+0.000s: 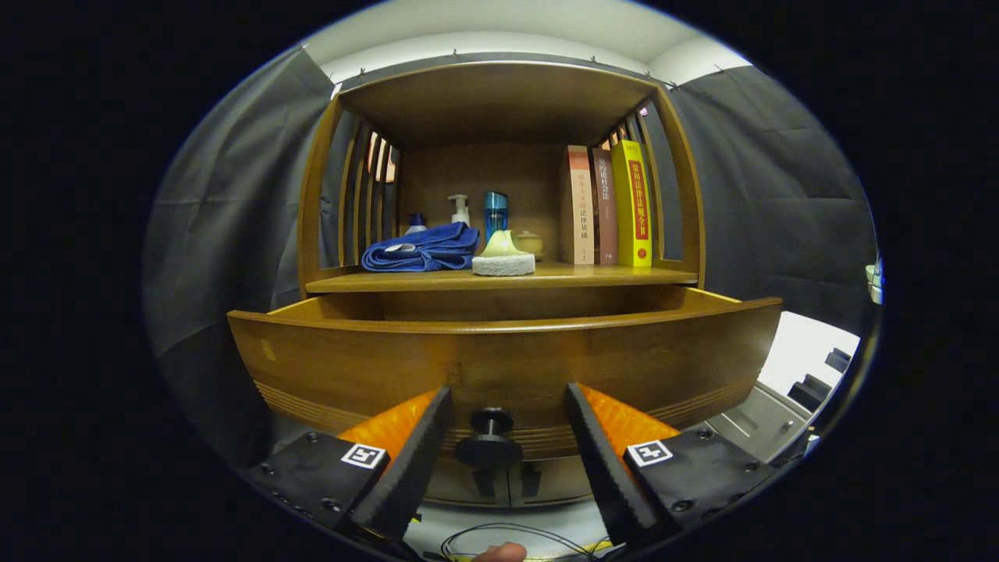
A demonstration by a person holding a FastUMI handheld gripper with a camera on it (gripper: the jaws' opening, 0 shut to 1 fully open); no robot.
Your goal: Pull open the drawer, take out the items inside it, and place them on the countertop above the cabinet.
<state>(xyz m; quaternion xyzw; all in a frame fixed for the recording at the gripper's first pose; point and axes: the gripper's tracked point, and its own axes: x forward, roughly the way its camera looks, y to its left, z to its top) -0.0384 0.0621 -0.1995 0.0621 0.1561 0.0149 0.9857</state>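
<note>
A wooden drawer [499,355] stands pulled out of the cabinet, its curved front facing me. Its dark round knob [490,437] sits between my two fingers, with a gap on each side. My gripper [507,410] is open around the knob, touching neither side of it. The drawer's inside is hidden behind its front panel. On the countertop [593,275] above lie a folded blue towel [425,250] and a pale sponge [503,257].
Behind the towel stand a pump bottle [460,209], a blue bottle [495,215] and a small jar [531,242]. Three upright books [613,207] lean at the shelf's right. Slatted wooden sides and a top panel enclose the shelf. A fingertip [499,553] and cables show below.
</note>
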